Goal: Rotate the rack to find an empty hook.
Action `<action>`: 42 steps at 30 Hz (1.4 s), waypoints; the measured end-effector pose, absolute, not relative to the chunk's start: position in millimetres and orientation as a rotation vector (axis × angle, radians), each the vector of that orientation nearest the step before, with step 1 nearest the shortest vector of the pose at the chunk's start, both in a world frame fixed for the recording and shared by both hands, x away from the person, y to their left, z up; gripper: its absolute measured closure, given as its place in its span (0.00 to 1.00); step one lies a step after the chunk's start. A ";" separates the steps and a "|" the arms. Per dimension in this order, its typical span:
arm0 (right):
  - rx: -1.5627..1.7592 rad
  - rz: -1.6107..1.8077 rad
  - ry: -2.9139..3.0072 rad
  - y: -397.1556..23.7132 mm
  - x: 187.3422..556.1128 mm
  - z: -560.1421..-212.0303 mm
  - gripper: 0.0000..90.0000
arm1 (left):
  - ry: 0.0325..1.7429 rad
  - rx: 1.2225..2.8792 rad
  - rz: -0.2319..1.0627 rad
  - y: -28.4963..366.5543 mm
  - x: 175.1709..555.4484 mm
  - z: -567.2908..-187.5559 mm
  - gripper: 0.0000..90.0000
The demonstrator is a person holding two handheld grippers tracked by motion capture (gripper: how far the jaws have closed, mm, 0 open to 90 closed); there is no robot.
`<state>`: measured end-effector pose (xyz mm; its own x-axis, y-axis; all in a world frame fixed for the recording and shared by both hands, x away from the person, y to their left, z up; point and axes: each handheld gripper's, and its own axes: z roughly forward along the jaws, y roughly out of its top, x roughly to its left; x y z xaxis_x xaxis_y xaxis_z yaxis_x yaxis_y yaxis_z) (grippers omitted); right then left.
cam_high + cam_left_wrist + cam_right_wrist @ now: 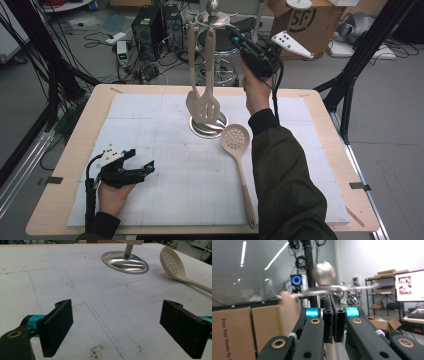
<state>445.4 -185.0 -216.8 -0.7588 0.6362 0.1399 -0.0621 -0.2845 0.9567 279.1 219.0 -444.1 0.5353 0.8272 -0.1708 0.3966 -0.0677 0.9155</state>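
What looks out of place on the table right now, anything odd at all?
One thing: the skimmer spoon lies flat on the white mat beside the utensil stand, while the slotted turner and another utensil hang from its top. Nothing looks spilled or broken.

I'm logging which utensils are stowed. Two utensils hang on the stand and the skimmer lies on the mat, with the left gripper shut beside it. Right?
One thing is off: the left gripper is open, jaws wide apart, as the left gripper view shows. Two utensils do hang on the stand, and the skimmer lies on the mat.
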 end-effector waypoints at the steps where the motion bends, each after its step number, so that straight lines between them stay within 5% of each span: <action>1: 0.734 2.101 1.505 -187.9 448.3 -218.3 1.00 | 1.044 1.676 0.490 219.4 279.1 -444.2 0.13; 42: 0.621 2.095 1.531 -182.1 444.2 -208.3 1.00 | 1.044 1.684 0.478 217.6 279.7 -445.5 0.13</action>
<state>444.2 -182.1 -208.3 -0.7874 0.6108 0.0836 -0.1060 -0.2677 0.9577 279.7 217.6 -445.5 0.5392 0.8236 -0.1761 0.4045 -0.0698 0.9119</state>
